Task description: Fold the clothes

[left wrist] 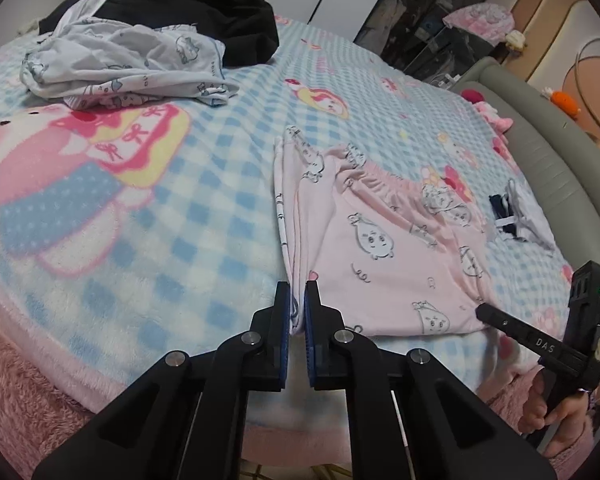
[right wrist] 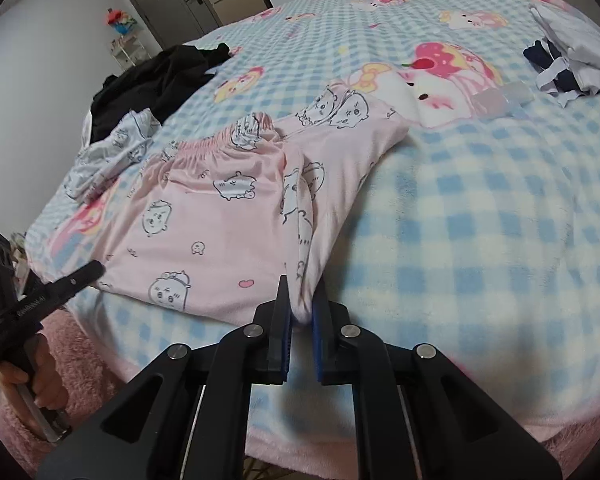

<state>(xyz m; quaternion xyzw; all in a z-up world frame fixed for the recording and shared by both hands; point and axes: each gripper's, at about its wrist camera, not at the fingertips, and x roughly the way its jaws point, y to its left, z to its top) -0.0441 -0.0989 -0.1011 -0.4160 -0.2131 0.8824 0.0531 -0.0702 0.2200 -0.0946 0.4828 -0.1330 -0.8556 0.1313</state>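
The left claw [left wrist: 297, 304] pinches one near corner of the pink cartoon-print pyjama trousers [left wrist: 384, 248], while the right claw [right wrist: 302, 300] pinches the other. The trousers lie flat on the blue checked blanket [left wrist: 220, 184], with a crumpled pale pyjama garment [left wrist: 128, 64] and black clothing [left wrist: 204, 12] towards 11 o'clock in the left view.

Both cameras sit low and close at the bed's [left wrist: 204, 208] near edge, looking down across it — both see the pink pajama pants [right wrist: 228, 216].

Left claw [left wrist: 297, 304] and right claw [right wrist: 301, 300] both clamped, angled downward.
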